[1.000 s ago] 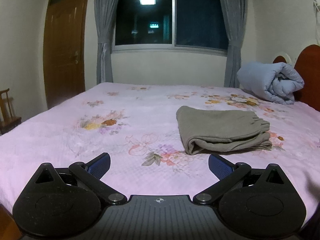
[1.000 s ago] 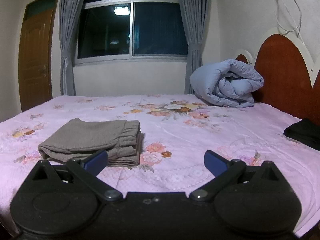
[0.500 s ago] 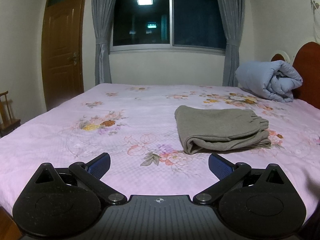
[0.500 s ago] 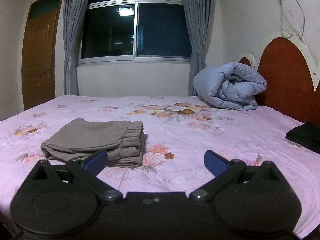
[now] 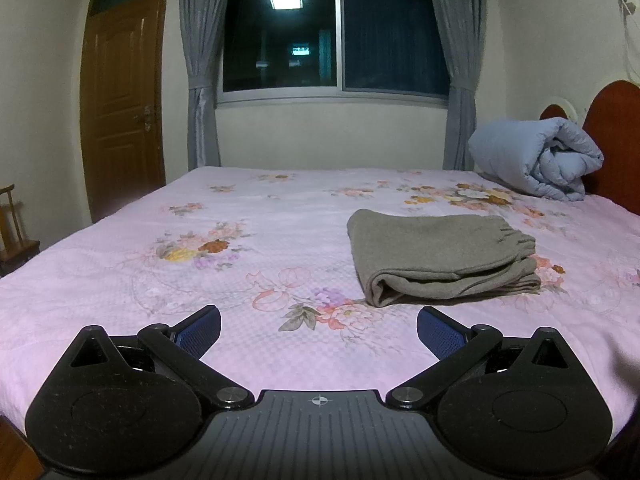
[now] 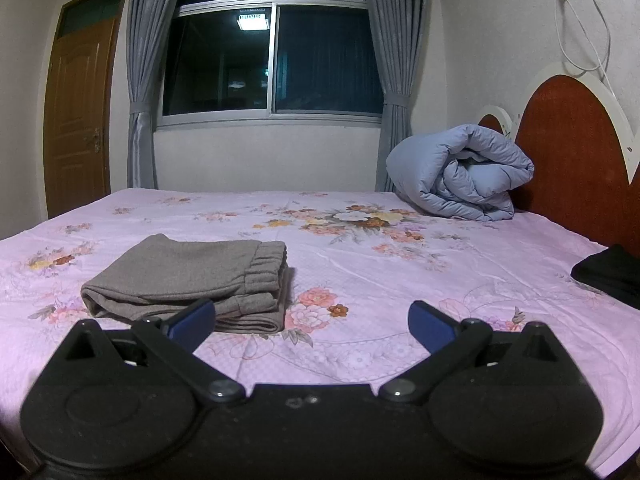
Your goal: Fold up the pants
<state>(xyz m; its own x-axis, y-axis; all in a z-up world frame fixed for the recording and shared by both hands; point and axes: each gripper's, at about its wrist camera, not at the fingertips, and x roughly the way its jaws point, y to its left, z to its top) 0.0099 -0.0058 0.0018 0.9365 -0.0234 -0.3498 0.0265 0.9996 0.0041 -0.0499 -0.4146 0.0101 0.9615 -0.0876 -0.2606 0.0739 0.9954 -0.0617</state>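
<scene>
Fingers of both the left gripper [image 5: 318, 330] & right gripper [image 6: 311, 322] are spread wide, holding nothing, above the pink floral bed [image 5: 248, 216] w/ a window [image 5: 334, 36] behind. Folded grey pants [image 5: 436, 258] lie flat, long axis across the bed, waistband end toward the headboard [image 6: 576, 152].

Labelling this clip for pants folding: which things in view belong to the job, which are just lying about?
Job:
- grey pants, folded on the pink bedsheet
- left gripper, open, empty
- right gripper, open, empty

Lying about:
- rolled blue duvet by the headboard
- black garment at the bed's edge

Open bed [image 5: 120, 280] left of the folded pants [image 5: 436, 256], bare sheet ahead, rolled duvet [image 6: 460, 176] blocking the headboard [image 6: 572, 152] corner, black garment [image 6: 612, 276] at far right edge
</scene>
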